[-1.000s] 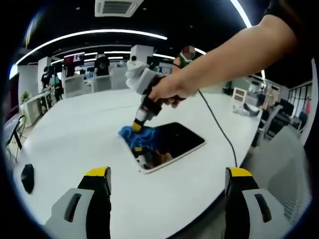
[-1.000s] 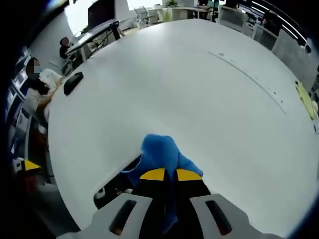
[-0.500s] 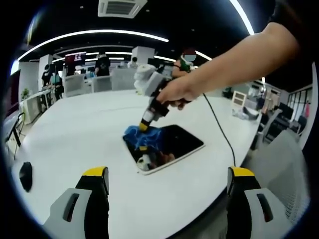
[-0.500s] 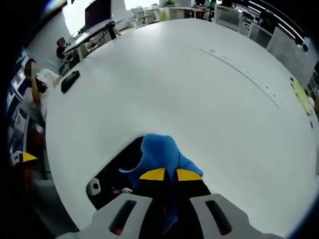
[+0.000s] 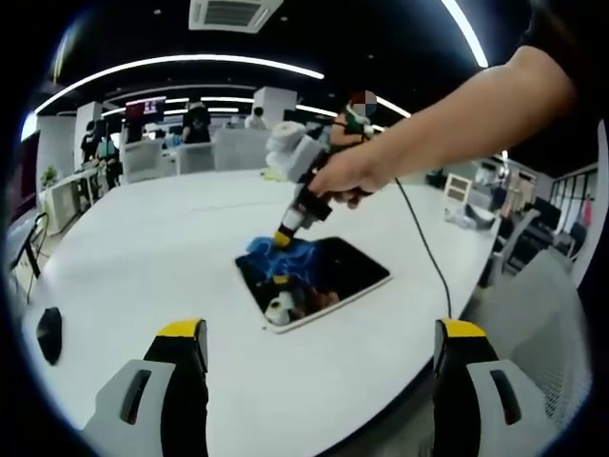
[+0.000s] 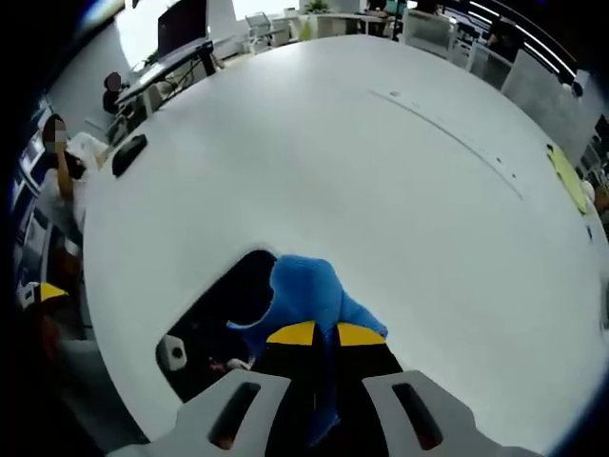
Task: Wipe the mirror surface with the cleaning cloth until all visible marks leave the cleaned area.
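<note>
- A rectangular mirror [image 5: 314, 283] lies flat on a large white desk [image 5: 171, 276], near the desk's edge closest to the person; in the left gripper view its long axis runs on a diagonal, from the nearer short end up and away toward the far right.
- The mirror's face is dark and reflects the tool and cloth above it; a thin pale border frames it.
- A blue cleaning cloth [image 5: 276, 255] sits on the mirror's far short end, at the corner farthest from the desk edge, and overlaps that end.
- The right claw [image 6: 317, 334], with 2 yellow tips, is clamped tight on the cloth; the jaws stand almost together with blue fabric pinched between them.
- In the left gripper view a person's hand [image 5: 344, 176] grips this tool and angles it steeply down, so the yellow tip presses the cloth against the glass.
- In the right gripper view the cloth [image 6: 306, 295] bulges ahead of the jaws, with the mirror [image 6: 214, 328] dark beneath and beside it.
- The left claw [image 5: 319, 335] hangs spread wide over the near desk edge, well apart from the mirror, holding and touching nothing.
- A black computer mouse [image 5: 49, 333] rests well apart from the mirror, by another part of the desk's edge.
- A black cable [image 5: 423, 252] trails from the right tool across the desk past the mirror.
</note>
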A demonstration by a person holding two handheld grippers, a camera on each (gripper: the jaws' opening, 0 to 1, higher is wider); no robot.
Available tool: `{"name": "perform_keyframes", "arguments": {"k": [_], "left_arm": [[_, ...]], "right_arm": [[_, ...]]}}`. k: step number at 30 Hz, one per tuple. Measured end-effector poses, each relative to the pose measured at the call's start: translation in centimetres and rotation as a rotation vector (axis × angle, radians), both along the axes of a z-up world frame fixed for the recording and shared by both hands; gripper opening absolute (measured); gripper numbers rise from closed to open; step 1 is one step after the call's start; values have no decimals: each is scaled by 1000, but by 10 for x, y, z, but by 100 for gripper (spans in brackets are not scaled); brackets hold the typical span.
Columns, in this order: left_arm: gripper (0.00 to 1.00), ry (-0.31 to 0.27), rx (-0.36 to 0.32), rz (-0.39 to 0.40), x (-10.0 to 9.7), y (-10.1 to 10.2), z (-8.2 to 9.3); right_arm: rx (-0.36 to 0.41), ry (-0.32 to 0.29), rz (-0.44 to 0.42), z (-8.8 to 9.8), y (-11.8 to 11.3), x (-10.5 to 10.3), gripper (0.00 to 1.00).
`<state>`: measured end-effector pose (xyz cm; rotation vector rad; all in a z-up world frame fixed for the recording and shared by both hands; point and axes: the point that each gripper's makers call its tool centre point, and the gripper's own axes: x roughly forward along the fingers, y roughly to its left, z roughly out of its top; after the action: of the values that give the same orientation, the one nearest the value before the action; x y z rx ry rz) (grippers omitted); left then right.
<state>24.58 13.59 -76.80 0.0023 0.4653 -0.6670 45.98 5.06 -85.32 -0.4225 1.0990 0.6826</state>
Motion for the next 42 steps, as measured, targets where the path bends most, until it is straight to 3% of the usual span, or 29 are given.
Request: {"name": "perform_keyframes", "arguments": {"k": [8,42], "left_arm": [[100,-1,-4,6,1,1,0],[99,-10,7,-1,1,0,1]], "right_arm": [[4,-5,-9,0,-2,-1,1],[7,-33,4,0,1,-49,1]]}}
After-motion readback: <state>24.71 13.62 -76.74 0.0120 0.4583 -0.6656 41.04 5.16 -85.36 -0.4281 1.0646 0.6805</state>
